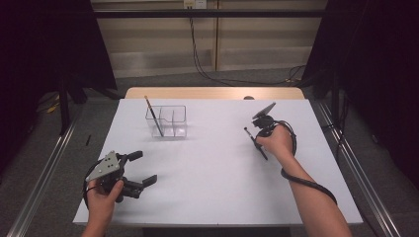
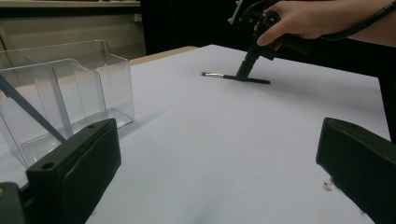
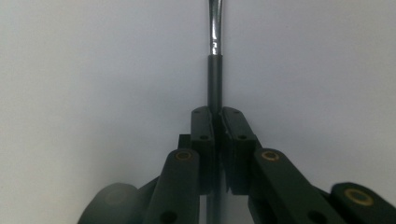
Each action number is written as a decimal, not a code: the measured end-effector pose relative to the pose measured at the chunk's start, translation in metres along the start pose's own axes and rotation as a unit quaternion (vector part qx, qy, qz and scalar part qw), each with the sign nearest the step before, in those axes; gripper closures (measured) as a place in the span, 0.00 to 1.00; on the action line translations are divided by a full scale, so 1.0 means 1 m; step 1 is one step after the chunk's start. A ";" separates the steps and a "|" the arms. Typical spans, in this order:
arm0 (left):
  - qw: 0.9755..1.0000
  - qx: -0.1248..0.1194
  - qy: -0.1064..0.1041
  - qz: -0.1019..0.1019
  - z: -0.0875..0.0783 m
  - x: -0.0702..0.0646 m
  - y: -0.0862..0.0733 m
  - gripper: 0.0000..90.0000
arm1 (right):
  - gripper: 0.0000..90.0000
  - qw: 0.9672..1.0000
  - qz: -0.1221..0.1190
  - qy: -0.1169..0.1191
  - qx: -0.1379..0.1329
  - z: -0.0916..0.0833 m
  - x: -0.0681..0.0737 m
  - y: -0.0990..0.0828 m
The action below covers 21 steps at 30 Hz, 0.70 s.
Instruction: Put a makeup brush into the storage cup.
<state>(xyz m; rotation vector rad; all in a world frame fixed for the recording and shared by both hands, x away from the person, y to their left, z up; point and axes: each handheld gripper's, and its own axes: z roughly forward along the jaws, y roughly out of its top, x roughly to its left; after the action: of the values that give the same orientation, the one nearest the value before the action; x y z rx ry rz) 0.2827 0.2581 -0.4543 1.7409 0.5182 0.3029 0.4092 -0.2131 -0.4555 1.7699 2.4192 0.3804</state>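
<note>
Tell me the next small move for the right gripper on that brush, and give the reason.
Probably lift straight up a little. The right gripper has its jaws shut on the brush, which lies flat on the white table. The clear organizer, already holding one brush, stands apart to the left, so the brush likely needs to clear the table before being carried over.

Table (image 1: 212, 173) layout: divided box (image 1: 167, 121) at rear left, one brush (image 1: 154, 116) leaning inside; second brush (image 1: 256, 143) lying at right, between the right gripper (image 1: 258, 141) jaws; left gripper (image 1: 142, 169) near the front left corner.
</note>
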 end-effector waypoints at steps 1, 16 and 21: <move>1.000 0.001 0.001 0.001 0.000 0.000 0.000 0.00 | 0.94 1.000 0.000 0.000 0.000 0.000 0.000 0.000; 1.000 0.002 0.002 0.000 0.000 0.000 -0.001 0.00 | 0.94 0.996 0.029 0.042 -0.079 -0.010 -0.015 -0.016; 1.000 0.001 0.002 -0.002 0.001 0.000 0.000 0.00 | 0.94 0.988 0.044 0.075 -0.127 -0.017 -0.024 -0.026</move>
<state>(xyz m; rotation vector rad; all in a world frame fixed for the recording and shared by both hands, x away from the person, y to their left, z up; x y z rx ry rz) 0.2826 0.2575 -0.4546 1.7417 0.5235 0.3030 0.3889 -0.2455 -0.4473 1.7946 2.2683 0.8199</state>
